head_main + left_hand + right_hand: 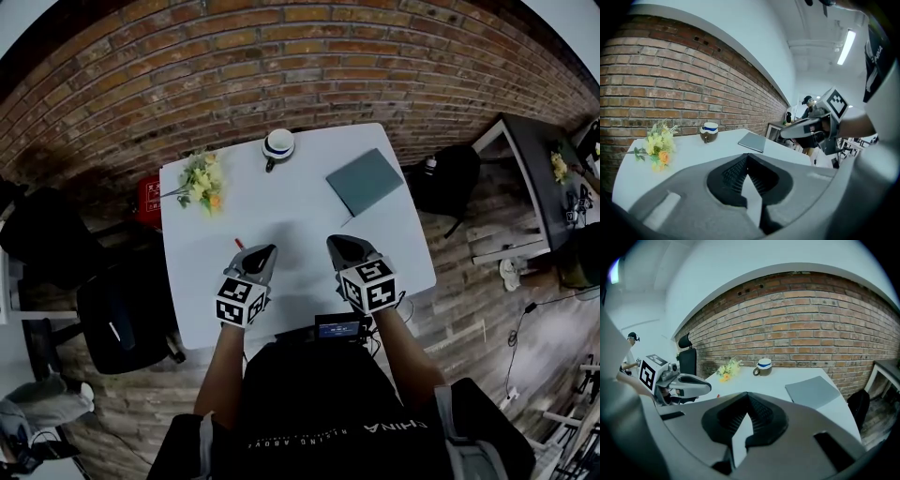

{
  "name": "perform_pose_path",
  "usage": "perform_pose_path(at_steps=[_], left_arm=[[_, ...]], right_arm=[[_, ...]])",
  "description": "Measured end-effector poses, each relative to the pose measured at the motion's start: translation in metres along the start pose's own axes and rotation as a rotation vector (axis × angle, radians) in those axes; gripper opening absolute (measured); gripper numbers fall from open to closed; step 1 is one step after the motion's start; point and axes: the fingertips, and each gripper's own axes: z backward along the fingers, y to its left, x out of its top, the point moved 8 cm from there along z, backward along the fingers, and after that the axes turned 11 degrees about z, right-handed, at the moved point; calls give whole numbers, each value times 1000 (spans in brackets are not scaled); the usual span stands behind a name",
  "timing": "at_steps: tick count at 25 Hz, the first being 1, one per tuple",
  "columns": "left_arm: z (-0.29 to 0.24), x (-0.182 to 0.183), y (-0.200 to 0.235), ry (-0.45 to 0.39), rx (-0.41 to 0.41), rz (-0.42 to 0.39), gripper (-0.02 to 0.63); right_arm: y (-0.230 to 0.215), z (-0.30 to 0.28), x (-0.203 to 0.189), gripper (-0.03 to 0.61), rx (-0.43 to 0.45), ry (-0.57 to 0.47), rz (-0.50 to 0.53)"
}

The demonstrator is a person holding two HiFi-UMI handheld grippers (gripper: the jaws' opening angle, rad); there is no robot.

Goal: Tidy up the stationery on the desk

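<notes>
On the white desk (300,211) a grey notebook (366,180) lies at the far right, also visible in the left gripper view (752,140) and the right gripper view (813,391). A small red pen (238,243) lies just left of my left gripper (271,250). Something thin like a pen (347,221) rests by the notebook's near corner. My left gripper is shut and empty, hovering over the desk's near middle (747,157). My right gripper (332,243) is beside it, likewise shut with nothing in it (747,397).
A blue-banded cup (277,145) stands at the far edge. A bunch of yellow flowers (202,183) lies at the far left. A black chair (117,319) stands left of the desk, a dark chair (450,178) to the right. A brick wall (281,66) runs behind.
</notes>
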Motion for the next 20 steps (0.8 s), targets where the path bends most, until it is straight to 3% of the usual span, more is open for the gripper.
perform_pose_path(at_steps=[16,20], left_arm=[[-34,21,-33,-15,14,-37,6],[-31,25,-29,-46,79,-40,6]], right_arm=[[-47,13,0,9,12,-39,4],[-48,12,1,9,12,-37,4]])
